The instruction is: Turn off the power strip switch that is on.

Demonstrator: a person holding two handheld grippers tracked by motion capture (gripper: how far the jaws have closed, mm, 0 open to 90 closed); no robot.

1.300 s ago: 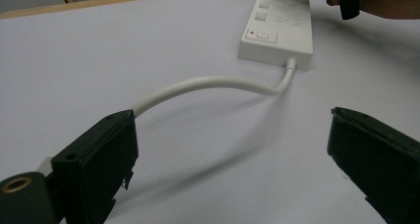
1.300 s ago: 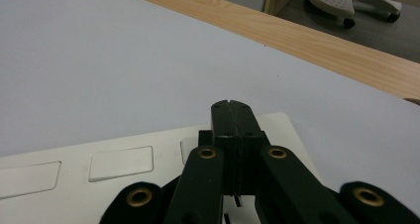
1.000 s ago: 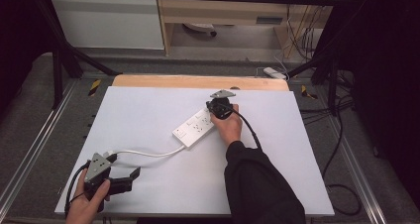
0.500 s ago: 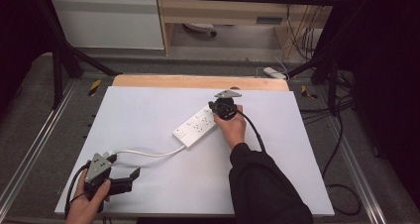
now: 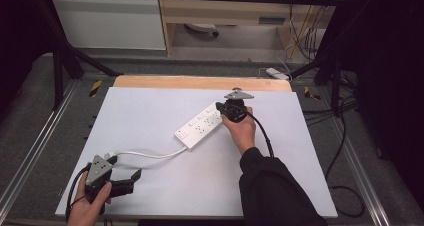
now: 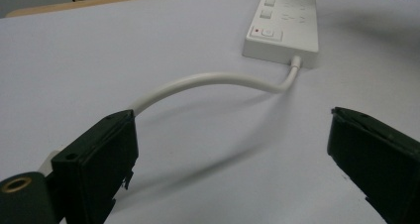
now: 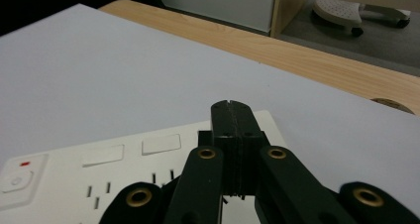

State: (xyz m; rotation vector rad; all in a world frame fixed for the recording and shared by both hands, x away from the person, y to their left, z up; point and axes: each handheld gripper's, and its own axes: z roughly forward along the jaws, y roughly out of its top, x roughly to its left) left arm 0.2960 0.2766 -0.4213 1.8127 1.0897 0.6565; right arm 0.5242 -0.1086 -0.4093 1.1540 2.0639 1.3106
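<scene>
A white power strip [image 5: 201, 124] is seen lying flat near the middle of the desk [image 5: 150, 111], its long axis set on a diagonal: the switch end points toward the near left corner, the other end toward the far right corner. A white cord [image 5: 150, 154] leaves the switch end and is curved across the desk toward the near left corner, where the left gripper [image 5: 131, 178] is held low by a hand [image 5: 87, 208]. Its jaws are spread wide, with nothing between them; in the left gripper view the cord [image 6: 208, 83] passes just behind one jaw. The right gripper [image 5: 220, 107] is held over the strip's far end, jaws pressed together with nothing between them; whether the strip is touched cannot be told. Broad bare surface is left along the far edge, the left edge and the near right corner. A strip of bare wood [image 5: 200, 82] is exposed at the far edge.
</scene>
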